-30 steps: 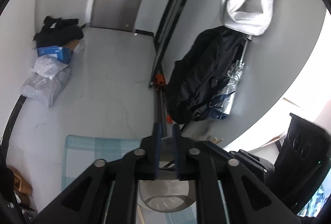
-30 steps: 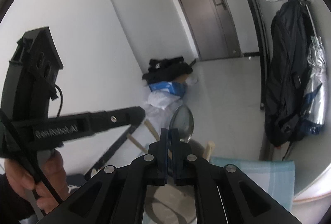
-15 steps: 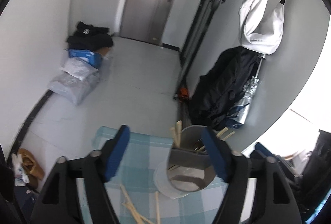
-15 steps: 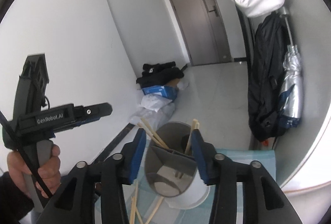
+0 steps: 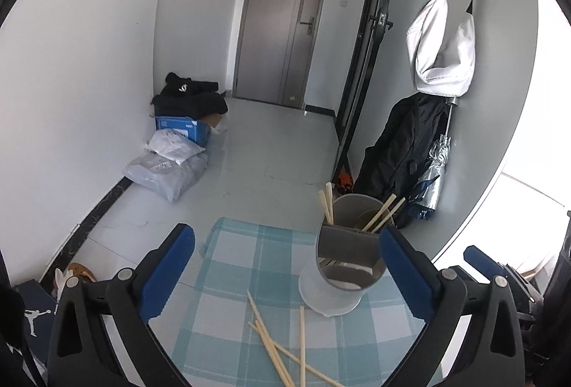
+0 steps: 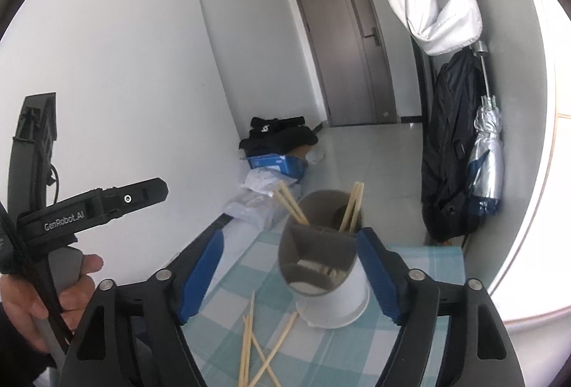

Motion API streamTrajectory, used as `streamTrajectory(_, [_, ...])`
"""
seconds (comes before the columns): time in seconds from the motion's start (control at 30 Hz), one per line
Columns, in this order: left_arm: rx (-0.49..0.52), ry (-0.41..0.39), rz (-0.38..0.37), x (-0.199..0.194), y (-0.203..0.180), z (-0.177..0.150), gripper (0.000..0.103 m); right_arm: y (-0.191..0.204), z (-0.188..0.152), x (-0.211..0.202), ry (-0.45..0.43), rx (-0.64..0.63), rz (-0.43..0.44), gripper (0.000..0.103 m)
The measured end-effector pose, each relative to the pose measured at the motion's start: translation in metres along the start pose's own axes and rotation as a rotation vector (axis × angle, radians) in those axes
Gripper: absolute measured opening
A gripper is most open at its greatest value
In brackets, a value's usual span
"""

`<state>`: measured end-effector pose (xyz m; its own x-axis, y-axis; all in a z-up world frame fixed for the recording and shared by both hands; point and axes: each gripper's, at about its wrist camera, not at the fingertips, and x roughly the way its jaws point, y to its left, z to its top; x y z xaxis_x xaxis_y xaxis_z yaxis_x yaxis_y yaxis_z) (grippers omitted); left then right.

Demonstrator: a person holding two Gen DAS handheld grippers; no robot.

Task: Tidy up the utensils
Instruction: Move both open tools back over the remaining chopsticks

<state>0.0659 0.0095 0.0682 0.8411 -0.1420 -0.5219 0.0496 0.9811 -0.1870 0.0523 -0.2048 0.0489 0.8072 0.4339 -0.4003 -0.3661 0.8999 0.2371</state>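
Utensil holder (image 5: 351, 244) near tablecloth (image 5: 249, 255) edge (far side)

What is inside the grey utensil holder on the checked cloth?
The utensil holder has wooden chopsticks standing in it, leaning on its rim at both sides. Its wall hides their lower ends, and its bottom cannot be seen.

Two close wrist views angled down, sharing the utensil holder (image 5: 351, 251).
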Motion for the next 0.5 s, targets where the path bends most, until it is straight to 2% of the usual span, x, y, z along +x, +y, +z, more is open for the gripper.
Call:
streamTrajectory(0.23, [-0.008, -0.013, 0.025, -0.009, 0.008, -0.026, 0.102, 0.007, -0.020, -0.009, 0.011, -0.009, -0.011, 0.086])
streamTrajectory(0.5, [-0.039, 0.026, 0.042, -0.003, 0.018, -0.054, 0.102, 0.010, -0.048, -0.005, 0.055, -0.010, -0.038, 0.092])
